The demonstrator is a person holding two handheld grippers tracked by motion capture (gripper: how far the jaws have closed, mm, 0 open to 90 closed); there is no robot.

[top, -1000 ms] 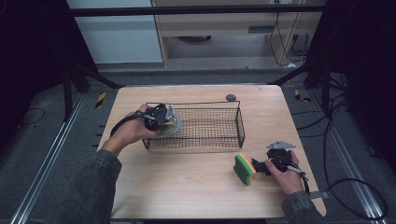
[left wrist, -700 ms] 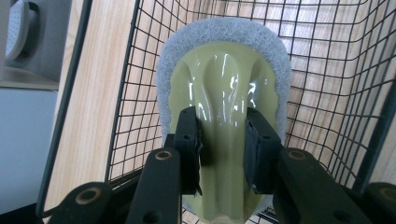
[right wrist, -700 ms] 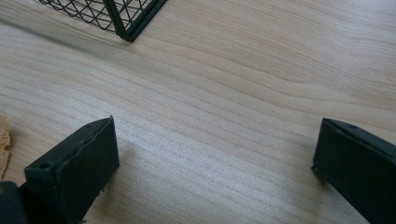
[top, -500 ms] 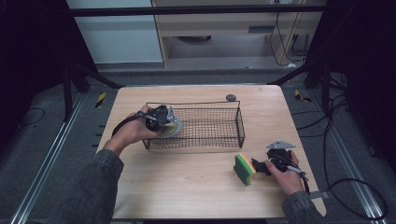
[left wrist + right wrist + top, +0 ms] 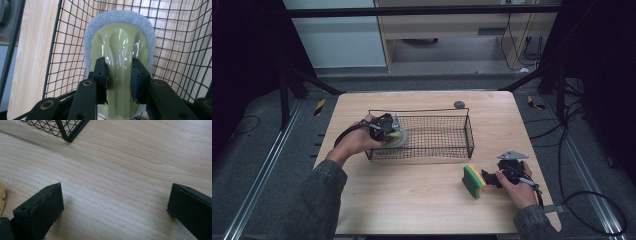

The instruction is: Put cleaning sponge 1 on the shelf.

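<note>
My left gripper (image 5: pixel 388 131) has its fingers (image 5: pixel 100 75) clamped on the raised ridge of a pale yellow-green silicone scrubber with a white fibrous pad (image 5: pixel 120 47), held at the left end of the black wire mesh basket (image 5: pixel 439 137), above its mesh floor. My right gripper (image 5: pixel 496 177) rests on the light wooden counter (image 5: pixel 412 195), its fingers (image 5: pixel 41 207) spread wide apart with bare wood between them, just beside a green and yellow sponge (image 5: pixel 473 181) standing on edge

Pale-green scrubber (image 5: pixel 120 47) with white fringe, black mesh basket (image 5: pixel 439 137), green-yellow sponge (image 5: pixel 473 181).
</note>
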